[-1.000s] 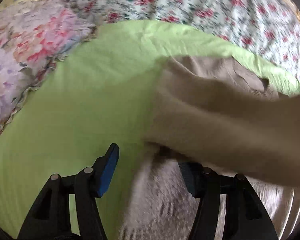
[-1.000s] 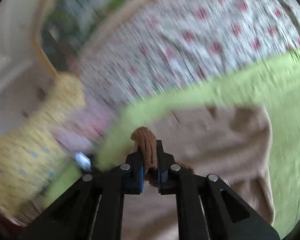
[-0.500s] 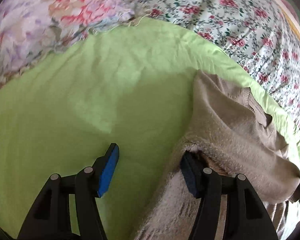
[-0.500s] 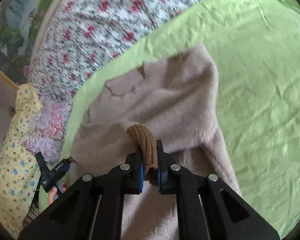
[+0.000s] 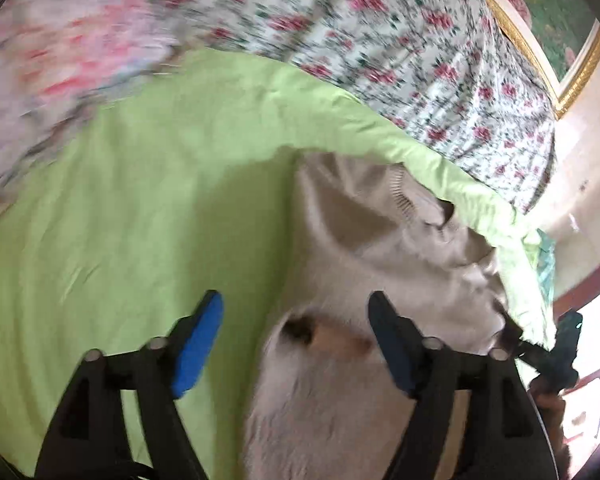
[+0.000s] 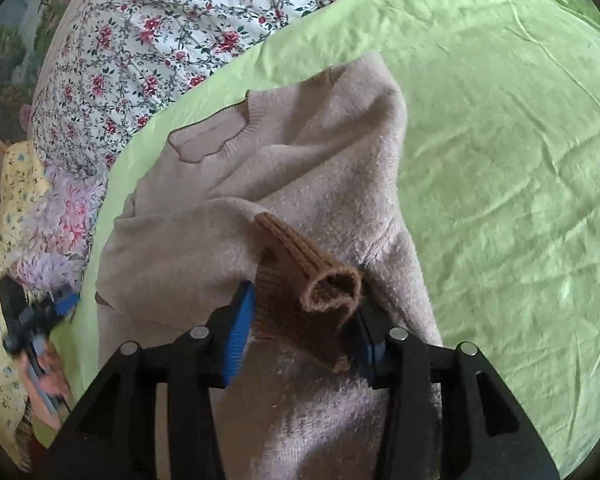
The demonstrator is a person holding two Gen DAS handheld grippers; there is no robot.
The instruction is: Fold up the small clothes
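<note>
A small beige fuzzy sweater lies on a green sheet, its neck towards the floral cover. One sleeve is folded across the body, and its brown ribbed cuff lies loose between the open fingers of my right gripper. My left gripper is open at the sweater's other side, over its edge, holding nothing. The left gripper also shows in the right wrist view, at the far left.
A floral bed cover lies beyond the green sheet. Flowered and yellow pillows sit at the sheet's side. A gold-framed picture hangs on the wall behind. The right gripper shows at the sheet's edge.
My right gripper has opened and let go of the brown cuff, after carrying the sleeve over the sweater's body. My left gripper stayed open and shifted along the sweater's edge.
</note>
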